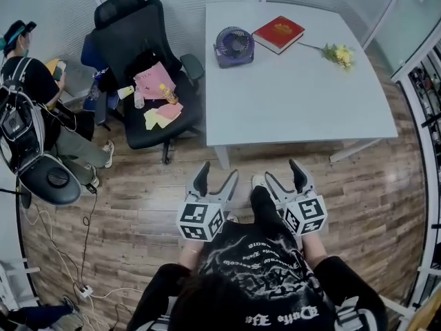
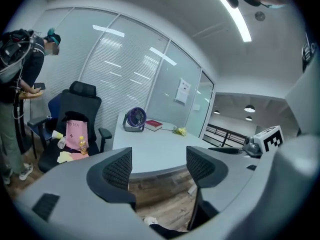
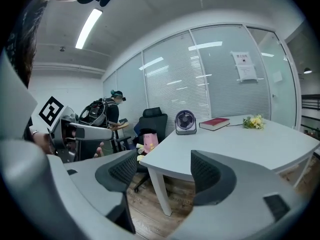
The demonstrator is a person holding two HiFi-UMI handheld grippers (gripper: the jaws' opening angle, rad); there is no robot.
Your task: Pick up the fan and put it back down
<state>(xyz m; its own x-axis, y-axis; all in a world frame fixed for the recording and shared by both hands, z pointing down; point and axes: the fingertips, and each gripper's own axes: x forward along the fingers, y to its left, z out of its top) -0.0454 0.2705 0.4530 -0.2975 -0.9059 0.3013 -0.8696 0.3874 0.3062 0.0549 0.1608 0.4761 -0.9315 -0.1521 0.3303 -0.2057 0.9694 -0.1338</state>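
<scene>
**Fan far across the table, both grippers empty**

The purple fan (image 1: 233,45) stands at the table's (image 1: 296,102) far left corner. It is well apart from the left gripper (image 1: 217,173) and right gripper (image 1: 282,172), which hang over the wooden floor (image 1: 138,198) short of the near edge. Both have their jaws wide with nothing between them. A red book (image 1: 278,33) lies just beside the fan, with yellow flowers (image 1: 339,54) farther right. A cluttered black chair (image 1: 148,61) stands left of the table.

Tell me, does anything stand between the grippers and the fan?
Nothing visible does. The fan stands near the far edge of the table, the red book beside it, and the surface before it is bare. The left gripper and right gripper, both open and empty, are short of the near edge.
</scene>
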